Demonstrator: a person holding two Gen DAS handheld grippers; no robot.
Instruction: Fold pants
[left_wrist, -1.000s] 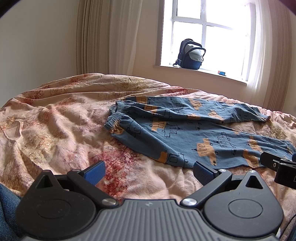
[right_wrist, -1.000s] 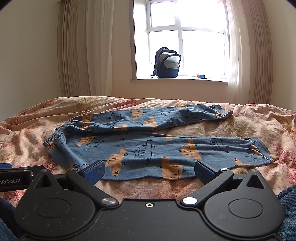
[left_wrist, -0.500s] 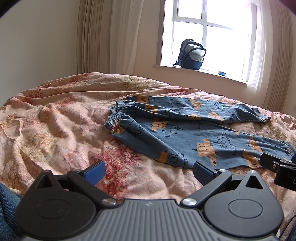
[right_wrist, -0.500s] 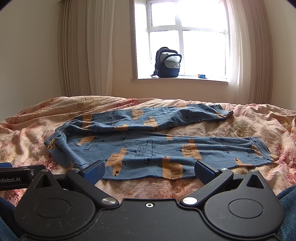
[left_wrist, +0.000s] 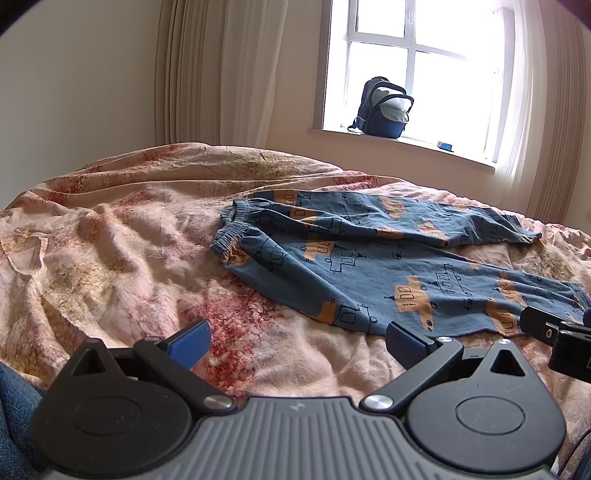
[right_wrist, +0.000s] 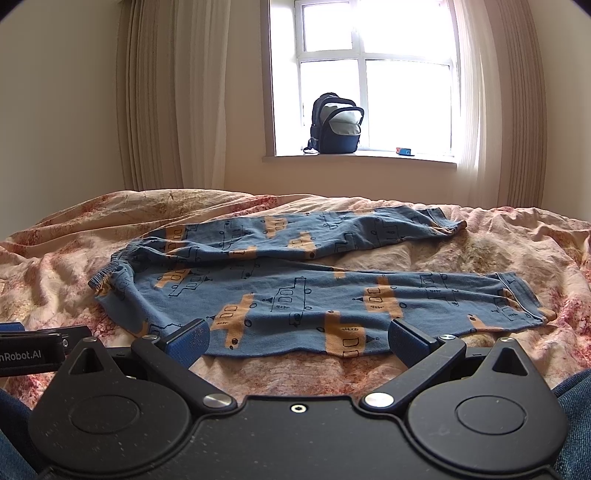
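Blue pants (right_wrist: 295, 291) printed with orange vehicles lie spread flat across the middle of a floral bedspread (left_wrist: 110, 258), waistband toward frame left, both legs running right. The right gripper (right_wrist: 298, 341) hovers wide open and empty at their near hem; the left gripper (left_wrist: 297, 345), equally wide and empty, sits lower left of them. Its body reads "nRobot.AI". A backpack (right_wrist: 338, 125) stands on the windowsill.
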